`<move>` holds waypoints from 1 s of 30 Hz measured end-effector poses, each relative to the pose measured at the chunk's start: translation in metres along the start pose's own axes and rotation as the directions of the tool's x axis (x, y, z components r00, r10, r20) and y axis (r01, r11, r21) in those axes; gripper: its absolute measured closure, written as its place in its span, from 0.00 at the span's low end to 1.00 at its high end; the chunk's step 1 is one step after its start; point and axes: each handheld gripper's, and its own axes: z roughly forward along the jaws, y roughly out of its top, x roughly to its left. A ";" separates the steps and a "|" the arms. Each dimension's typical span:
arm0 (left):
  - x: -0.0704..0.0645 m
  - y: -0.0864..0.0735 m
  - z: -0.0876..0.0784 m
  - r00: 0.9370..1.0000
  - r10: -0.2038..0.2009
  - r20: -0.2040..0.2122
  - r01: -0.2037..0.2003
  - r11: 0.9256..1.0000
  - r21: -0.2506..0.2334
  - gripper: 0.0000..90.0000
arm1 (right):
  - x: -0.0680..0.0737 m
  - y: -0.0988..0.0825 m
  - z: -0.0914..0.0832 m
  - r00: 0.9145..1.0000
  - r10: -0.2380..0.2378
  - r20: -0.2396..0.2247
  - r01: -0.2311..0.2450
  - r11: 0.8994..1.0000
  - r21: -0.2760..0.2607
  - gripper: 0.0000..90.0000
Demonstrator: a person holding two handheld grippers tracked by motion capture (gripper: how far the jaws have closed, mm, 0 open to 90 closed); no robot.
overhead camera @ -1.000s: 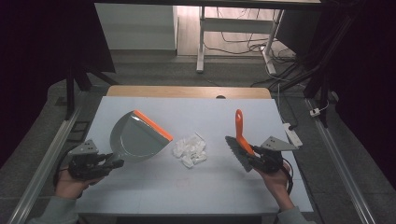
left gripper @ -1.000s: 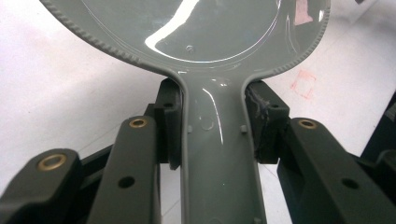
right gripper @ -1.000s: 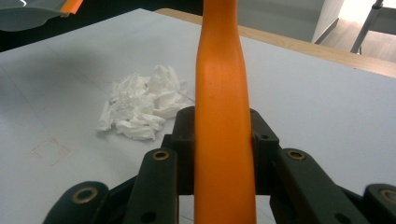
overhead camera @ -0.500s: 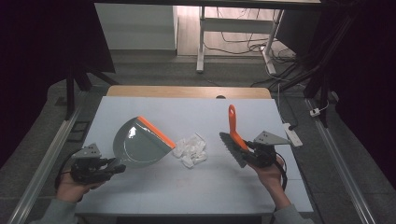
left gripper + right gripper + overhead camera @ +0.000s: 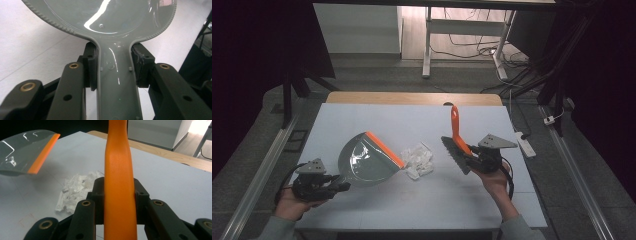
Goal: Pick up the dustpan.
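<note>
While the left gripper [image 5: 343, 187] sits at lower left of the high view, its jaws are clamped on the handle of the grey dustpan [image 5: 364, 164], pan body angled up toward frame centre, orange lip [image 5: 384, 148] on the side nearest the scraps. In the left gripper view both pads press the dustpan [image 5: 113, 75] handle from either side, glossy pan bowl across the top of frame. Right gripper [image 5: 473, 162] is at centre right of the high view, jaws closed on the orange brush [image 5: 456, 137], handle pointing up-frame, dark bristles [image 5: 455, 155] facing left toward the pile, lifted off the worktop [image 5: 377, 117]. In the right gripper view the brush [image 5: 119, 195] handle runs straight up mid-frame between the pads. White paper scraps [image 5: 418, 159] lie in a loose pile on the worktop at frame centre, between dustpan and brush, just beside the orange lip, a gap between them and the bristles. In the right gripper view the paper scraps [image 5: 76, 190] are at centre left, dustpan lip [image 5: 43, 153] at upper left. Person's hands come in from the bottom edge, one on each gripper.
</note>
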 end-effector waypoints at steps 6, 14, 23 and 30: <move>-0.005 -0.002 0.006 1.000 0.021 0.018 -0.022 0.999 0.032 0.68 | -0.002 0.007 0.011 1.000 0.015 -0.011 -0.015 1.000 -0.005 0.77; -0.009 -0.005 0.012 0.998 0.040 0.050 -0.043 0.997 0.058 0.68 | -0.001 0.015 0.028 1.000 0.018 -0.024 -0.018 1.000 -0.003 0.77; -0.016 -0.004 0.022 0.992 0.082 0.100 -0.093 0.990 0.103 0.68 | 0.000 0.021 0.051 0.999 0.021 -0.032 -0.020 1.000 0.018 0.77; -0.015 -0.006 0.023 0.992 0.071 0.106 -0.084 0.988 0.129 0.68 | -0.004 0.022 0.065 0.999 0.025 -0.026 -0.024 0.999 0.028 0.77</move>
